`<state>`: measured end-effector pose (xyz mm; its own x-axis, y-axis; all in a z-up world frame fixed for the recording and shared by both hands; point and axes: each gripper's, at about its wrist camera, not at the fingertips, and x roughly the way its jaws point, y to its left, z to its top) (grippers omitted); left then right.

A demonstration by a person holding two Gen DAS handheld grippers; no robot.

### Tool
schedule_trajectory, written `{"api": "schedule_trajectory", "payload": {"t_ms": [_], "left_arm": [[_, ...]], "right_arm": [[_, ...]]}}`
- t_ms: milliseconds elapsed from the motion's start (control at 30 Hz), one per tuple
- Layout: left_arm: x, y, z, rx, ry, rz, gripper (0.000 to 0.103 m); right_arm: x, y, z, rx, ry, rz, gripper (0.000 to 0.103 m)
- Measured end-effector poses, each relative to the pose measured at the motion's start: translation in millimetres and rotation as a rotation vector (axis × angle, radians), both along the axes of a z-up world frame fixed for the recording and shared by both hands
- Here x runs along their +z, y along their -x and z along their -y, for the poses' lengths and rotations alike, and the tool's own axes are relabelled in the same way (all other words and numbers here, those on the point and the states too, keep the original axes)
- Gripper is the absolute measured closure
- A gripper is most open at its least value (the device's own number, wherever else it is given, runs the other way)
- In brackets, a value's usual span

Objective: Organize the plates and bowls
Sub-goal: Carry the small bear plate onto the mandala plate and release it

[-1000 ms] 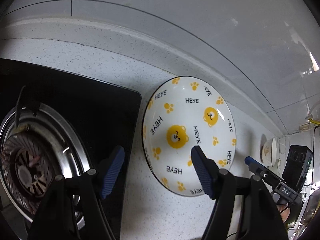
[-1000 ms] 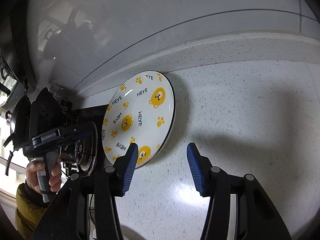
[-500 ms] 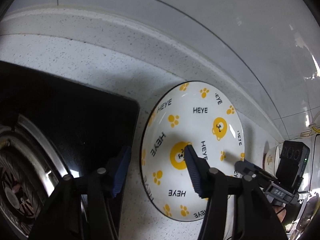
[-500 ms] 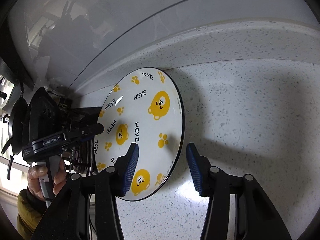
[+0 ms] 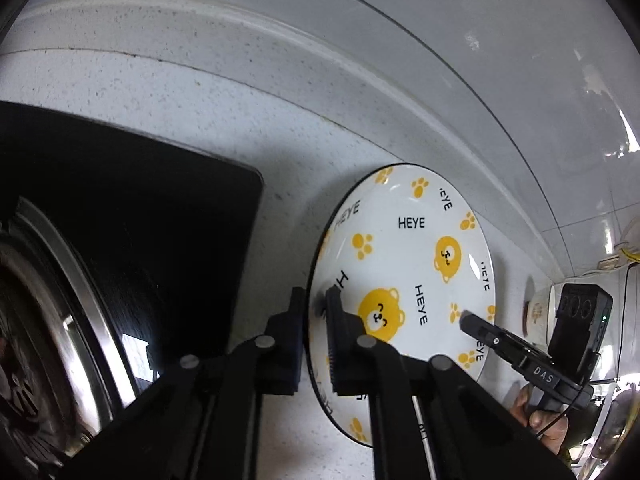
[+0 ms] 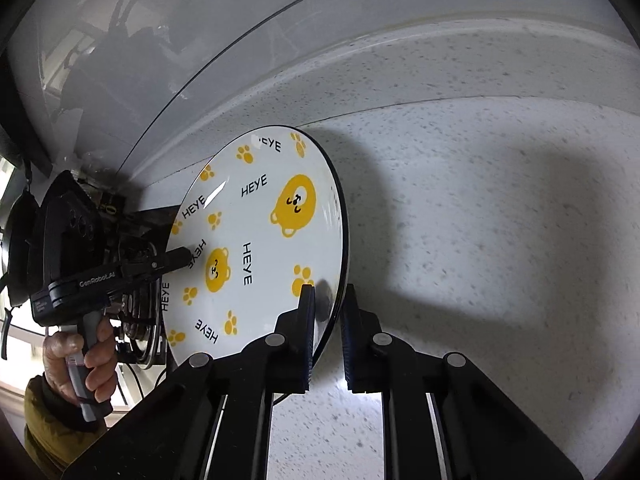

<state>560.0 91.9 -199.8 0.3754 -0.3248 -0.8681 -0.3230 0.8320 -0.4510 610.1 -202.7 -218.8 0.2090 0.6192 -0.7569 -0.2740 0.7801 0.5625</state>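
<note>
A white plate (image 5: 416, 256) with yellow bears, paw prints and "HEYE" lettering lies on the speckled white counter; it also shows in the right wrist view (image 6: 260, 236). My left gripper (image 5: 314, 320) is shut on the plate's left rim, one finger over it and one under. My right gripper (image 6: 328, 312) is shut on the plate's right rim in the same way. Each gripper shows in the other's view, the right one (image 5: 532, 364) and the left one (image 6: 96, 276).
A black gas hob (image 5: 132, 216) with a steel burner ring (image 5: 48, 320) lies left of the plate. The counter's raised back edge (image 5: 320, 60) and tiled wall run behind. Cups or bowls (image 5: 538, 312) stand at the far right. Bare counter (image 6: 500, 240) stretches right of the plate.
Both grippers have moved in onto the plate's opposite rims and closed from wide open to shut on it. The plate appears larger and nearer in both views.
</note>
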Motion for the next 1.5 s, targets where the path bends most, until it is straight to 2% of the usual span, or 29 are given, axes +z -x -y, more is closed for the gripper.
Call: {"api": "schedule_trajectory", "payload": {"t_ms": [267, 467, 800, 933, 1033, 1167, 1300, 1500], "left_arm": [[0, 26, 35, -0.063, 0.026, 0.006, 0.094], [15, 55, 60, -0.106, 0.049, 0.023, 0.094], [79, 152, 90, -0.218, 0.089, 0.105, 0.094], [98, 211, 67, -0.262, 0.104, 0.122, 0.094], [96, 252, 64, -0.28, 0.115, 0.112, 0.094], [71, 287, 63, -0.296, 0.146, 0.07, 0.094], [44, 298, 67, -0.3, 0.137, 0.021, 0.094], [35, 299, 78, -0.338, 0.098, 0.018, 0.095]], "right_arm": [[8, 40, 32, -0.039, 0.034, 0.017, 0.091], [27, 78, 56, -0.082, 0.037, 0.04, 0.091], [82, 195, 76, -0.119, 0.037, 0.115, 0.091], [83, 243, 73, -0.128, 0.013, 0.095, 0.091], [71, 275, 69, -0.127, 0.006, 0.066, 0.091], [47, 297, 69, -0.142, 0.01, 0.005, 0.091], [28, 303, 64, -0.152, 0.03, -0.039, 0.091], [18, 300, 55, -0.184, 0.041, -0.064, 0.091]]}}
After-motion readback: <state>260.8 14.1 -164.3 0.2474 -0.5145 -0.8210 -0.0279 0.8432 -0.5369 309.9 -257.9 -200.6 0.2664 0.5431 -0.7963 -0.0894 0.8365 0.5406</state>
